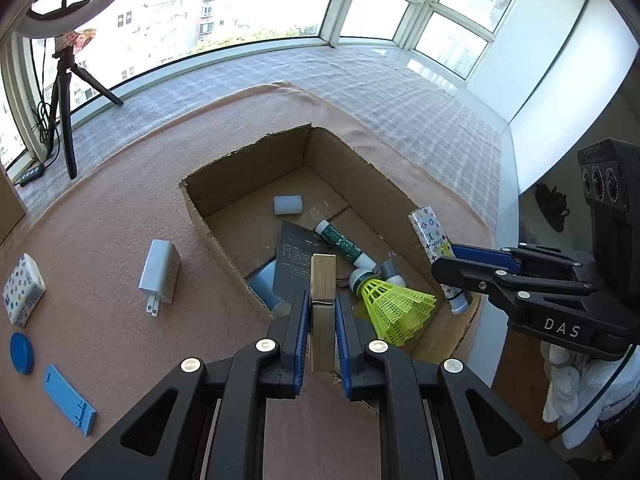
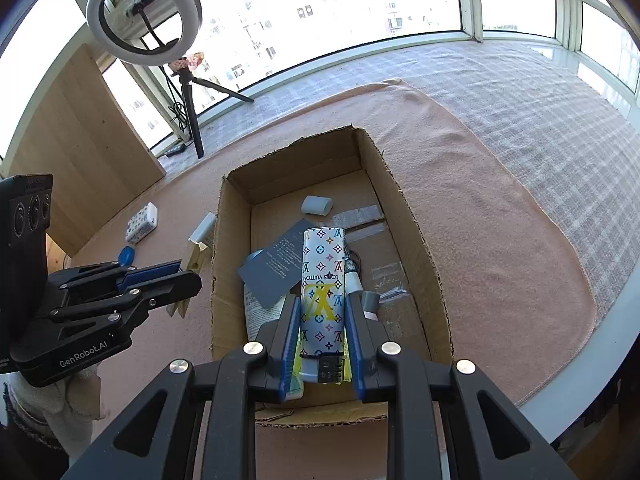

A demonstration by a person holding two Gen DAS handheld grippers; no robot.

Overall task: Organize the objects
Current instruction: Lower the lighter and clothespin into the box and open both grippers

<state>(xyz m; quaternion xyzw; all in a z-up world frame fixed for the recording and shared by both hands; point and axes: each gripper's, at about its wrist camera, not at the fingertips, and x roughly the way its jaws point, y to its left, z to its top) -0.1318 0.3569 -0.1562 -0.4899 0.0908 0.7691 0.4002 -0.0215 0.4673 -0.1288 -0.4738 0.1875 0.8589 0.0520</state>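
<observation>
Yellow shuttlecock (image 1: 394, 304); white monogram-patterned tube (image 2: 323, 280); brown cardboard box (image 2: 416, 248); pink cloth (image 2: 500, 220).

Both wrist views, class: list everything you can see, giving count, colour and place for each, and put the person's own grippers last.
cardboard box: one, brown, open-topped, on the pink cloth
pink cloth: one, spread under the box
white block: one, on the box floor, far end
grey card: one, inside the box
green tube: one, white-capped, inside the box
yellow shuttlecock: one, inside the box, near end
white charger: one, on the cloth left of the box
patterned packet: one, white, far left
blue disc: one, left edge
blue flat piece: one, near left
ring light: one, white, on a black tripod by the window
left gripper: shut on wooden clip
right gripper: shut on patterned tube, over the box
</observation>
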